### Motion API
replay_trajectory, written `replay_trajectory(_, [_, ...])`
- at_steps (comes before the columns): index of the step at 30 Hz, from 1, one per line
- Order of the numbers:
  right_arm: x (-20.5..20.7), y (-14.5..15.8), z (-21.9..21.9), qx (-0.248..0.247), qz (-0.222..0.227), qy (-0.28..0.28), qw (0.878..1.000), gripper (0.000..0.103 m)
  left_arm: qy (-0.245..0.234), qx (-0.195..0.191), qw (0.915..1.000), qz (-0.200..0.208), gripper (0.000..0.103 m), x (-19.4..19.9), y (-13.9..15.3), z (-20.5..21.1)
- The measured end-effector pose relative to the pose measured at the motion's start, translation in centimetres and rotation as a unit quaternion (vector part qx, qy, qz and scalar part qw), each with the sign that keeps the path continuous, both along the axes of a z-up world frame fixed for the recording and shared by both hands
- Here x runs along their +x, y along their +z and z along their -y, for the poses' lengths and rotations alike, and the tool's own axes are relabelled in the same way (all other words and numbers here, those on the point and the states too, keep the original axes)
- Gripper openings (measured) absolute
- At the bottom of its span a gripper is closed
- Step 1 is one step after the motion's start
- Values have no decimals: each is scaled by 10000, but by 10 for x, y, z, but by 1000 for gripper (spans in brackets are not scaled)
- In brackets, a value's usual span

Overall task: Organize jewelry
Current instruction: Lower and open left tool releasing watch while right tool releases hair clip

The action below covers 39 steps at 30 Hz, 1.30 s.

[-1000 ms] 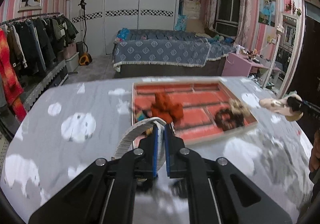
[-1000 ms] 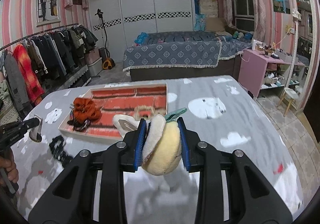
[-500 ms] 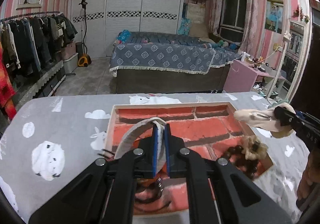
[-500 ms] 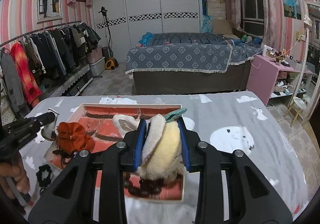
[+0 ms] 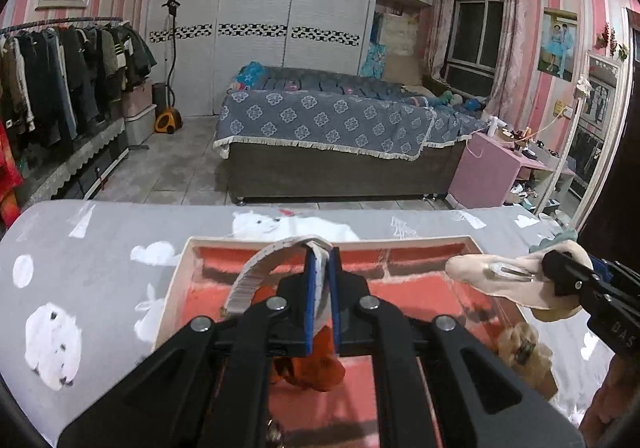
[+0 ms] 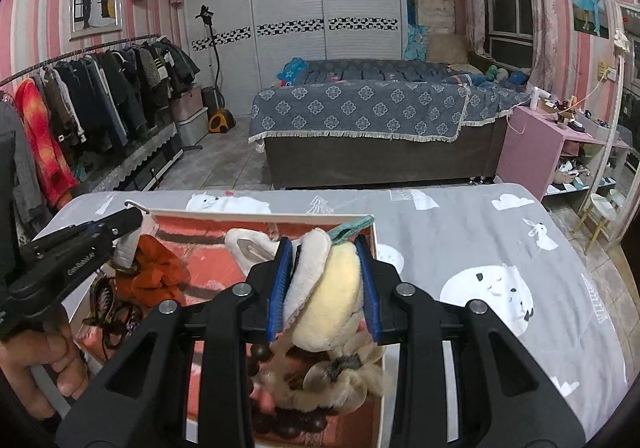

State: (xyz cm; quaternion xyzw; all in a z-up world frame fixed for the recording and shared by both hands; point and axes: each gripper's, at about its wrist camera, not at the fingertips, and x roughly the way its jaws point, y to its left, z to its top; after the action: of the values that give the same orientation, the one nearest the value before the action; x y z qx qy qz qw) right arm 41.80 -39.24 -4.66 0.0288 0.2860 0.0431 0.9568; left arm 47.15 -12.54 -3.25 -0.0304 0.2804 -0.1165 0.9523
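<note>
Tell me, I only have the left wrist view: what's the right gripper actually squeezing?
Observer: The right gripper is shut on a plush hair clip, cream and yellow with a green tip.
Operator: What lies beneath it?
Observer: A string of dark beads at the tray's near end, under a beige scrunchie.
Operator: Can you see who holds my gripper?
Observer: Yes, a bare hand grips the left gripper's handle.

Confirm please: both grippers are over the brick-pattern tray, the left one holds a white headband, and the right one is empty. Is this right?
Not quite. The right gripper is not empty: its jaws are closed on a plush yellow and white hair clip, as the right wrist view shows. The rest stands: both grippers are over the brick-pattern tray, and the left gripper holds the white headband.
</note>
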Motion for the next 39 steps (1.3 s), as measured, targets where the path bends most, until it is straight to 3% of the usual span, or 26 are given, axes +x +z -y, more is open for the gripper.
replay_trajectory(15, [12, -3, -2, -11, -46, 82, 10000, 32, -202, -108, 9997, 19, 7, 34, -5, 24])
replay_trajectory(25, [45, -23, -3, -89, -434, 30, 9990, 33, -80, 139, 9968, -780, 8, 71, -19, 27])
replay_trajectory(39, [75, -35, -2, -60, -701, 70, 9975, 34, -168, 62, 9976, -662, 12, 95, -13, 39])
